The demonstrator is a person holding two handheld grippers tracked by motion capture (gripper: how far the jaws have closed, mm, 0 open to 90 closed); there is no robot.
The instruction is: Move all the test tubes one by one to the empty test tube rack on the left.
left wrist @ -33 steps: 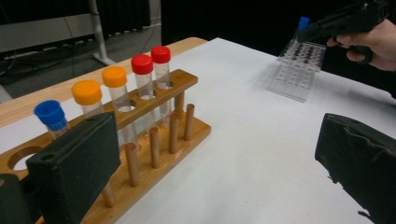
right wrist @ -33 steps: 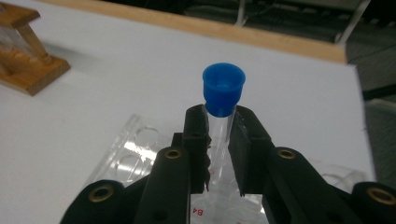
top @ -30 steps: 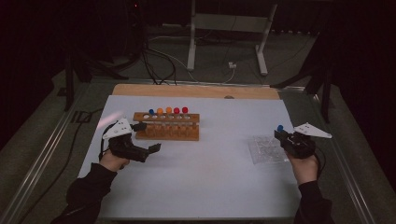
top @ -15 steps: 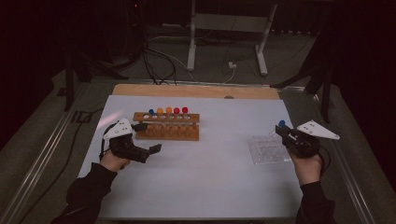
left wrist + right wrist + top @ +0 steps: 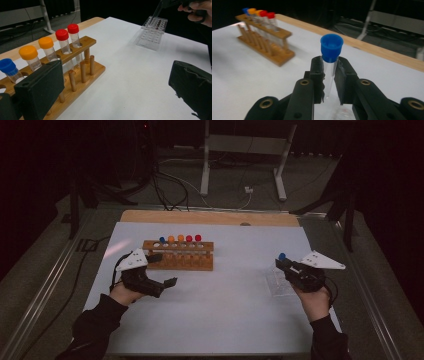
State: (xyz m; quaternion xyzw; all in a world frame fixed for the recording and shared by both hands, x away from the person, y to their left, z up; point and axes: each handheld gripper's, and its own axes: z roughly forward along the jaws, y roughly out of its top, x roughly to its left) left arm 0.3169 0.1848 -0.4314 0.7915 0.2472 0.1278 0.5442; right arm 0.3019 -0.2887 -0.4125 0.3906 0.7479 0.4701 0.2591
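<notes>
Clear glossy plastic tube (image 5: 329, 75) with matt blue cap (image 5: 331, 47); smooth varnished wooden rack (image 5: 178, 255); matt white tabletop (image 5: 225, 310).

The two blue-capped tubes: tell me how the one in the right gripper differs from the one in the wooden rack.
The held tube is clamped between the right gripper pads above the table, over the clear tray; the racked tube stands in an end hole of the wooden rack. The held tube is alone; the racked tube has orange- and red-capped neighbours beside it. Both are clear tubes with blue caps, standing roughly upright.
</notes>
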